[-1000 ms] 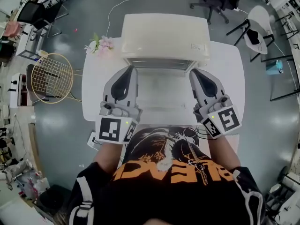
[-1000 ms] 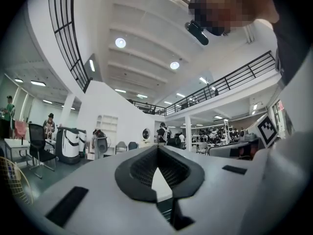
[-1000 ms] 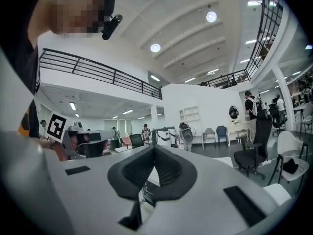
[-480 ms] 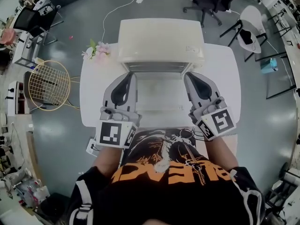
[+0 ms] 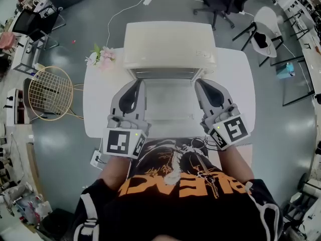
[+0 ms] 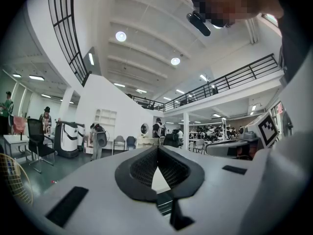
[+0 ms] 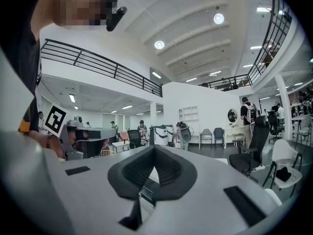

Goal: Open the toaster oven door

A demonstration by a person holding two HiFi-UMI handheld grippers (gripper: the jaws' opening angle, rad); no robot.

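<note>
head view showed the toaster oven [image 5: 170, 41], cream-coloured, standing at the far side of the white table [image 5: 100, 104], straight ahead of you. its door [image 5: 169, 99] looked let down, lying flat on your side of the oven, with the oven's dark mouth showing along the door's far edge. you held the left gripper [image 5: 138, 82] just beside the door's left edge and the right gripper [image 5: 199, 82] just beside its right edge. both pointed at the oven front, tips near the corners of the opening; whether they touched it could not be told. left gripper view showed that claw's jaws brought together at the tips with nothing clamped between them, and right gripper view showed the same on your right. a small bunch of pink flowers [image 5: 102, 56] lay at the table's far left corner. a round wire-mesh frame [image 5: 50, 92] stood on the floor off to the left.
</note>
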